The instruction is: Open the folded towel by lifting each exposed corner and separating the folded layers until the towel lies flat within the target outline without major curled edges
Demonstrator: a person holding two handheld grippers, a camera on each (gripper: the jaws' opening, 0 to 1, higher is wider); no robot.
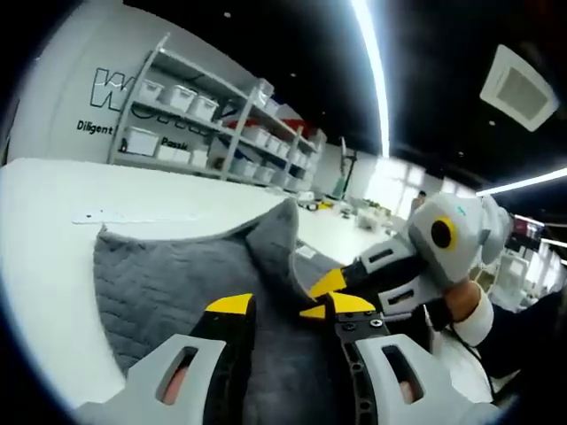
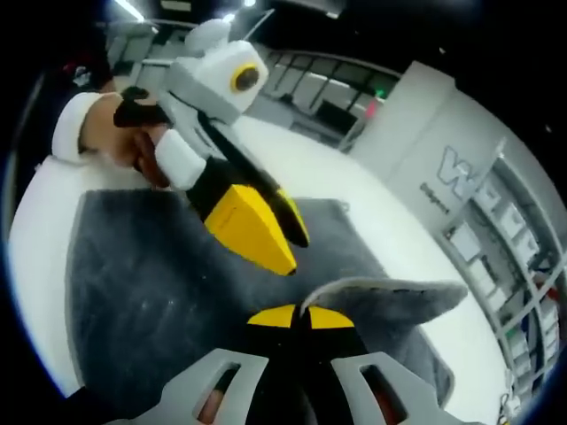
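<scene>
Your right gripper (image 2: 296,316) is pinched shut on a corner of the grey towel (image 2: 177,266), and the flap it holds stands up off the cloth and curls over toward the shelves (image 2: 496,266). Your left gripper (image 1: 288,305) hangs just above the towel with its yellow tips apart and nothing between them. The towel lies on the white table (image 1: 53,257), spread wide to either side of the raised flap, so most of the unfolding looks done. What is left, as far as I can judge: carry that lifted corner outward from the towel's middle, lay it down and smooth any curl. I cannot make out a target outline beside the towel, so I cannot say whether it sits inside it.
</scene>
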